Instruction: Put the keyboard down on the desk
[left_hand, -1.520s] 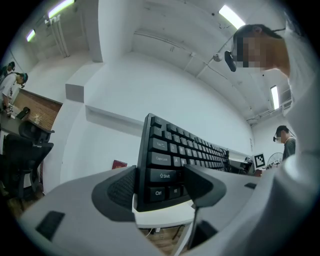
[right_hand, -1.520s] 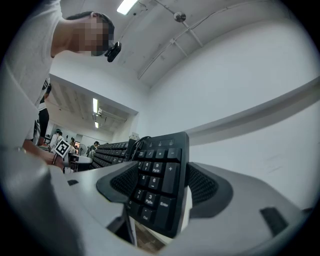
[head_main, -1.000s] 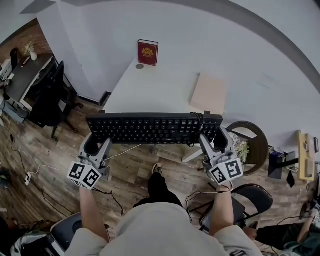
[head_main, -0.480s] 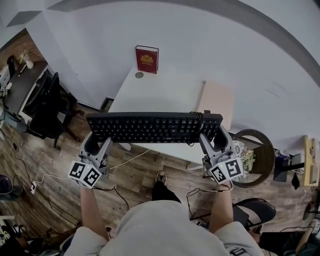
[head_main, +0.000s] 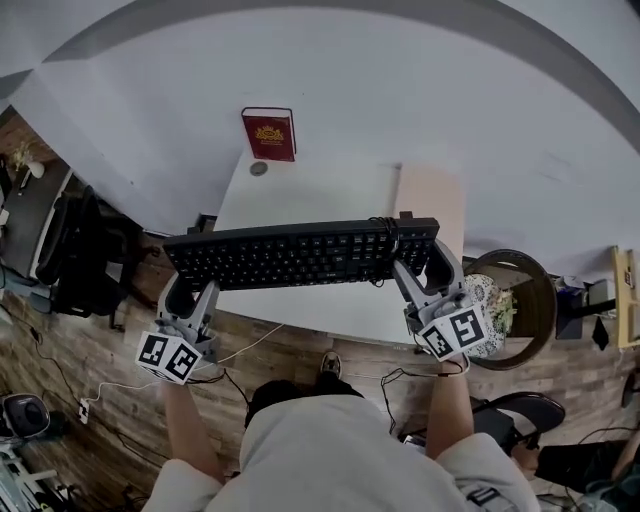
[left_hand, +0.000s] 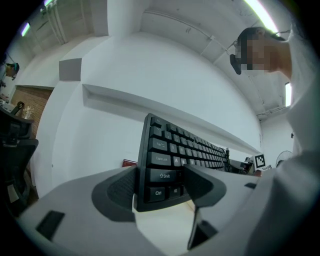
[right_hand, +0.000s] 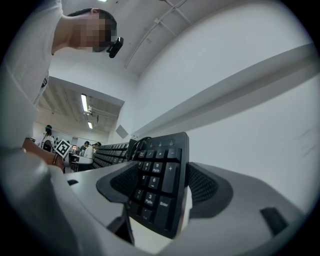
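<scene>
Keyboard (head_main: 290, 255), one end in left claw (head_main: 187, 288), other in right claw (head_main: 418, 270)

Bright, even light falls from long white ceiling strip lamps (right_hand: 84, 103) above the jaws. All views bow strongly toward dark, rounded edges. The jaws look soft up close; the black keyboard (left_hand: 175, 152) between them reads sharp, without glare.
</scene>
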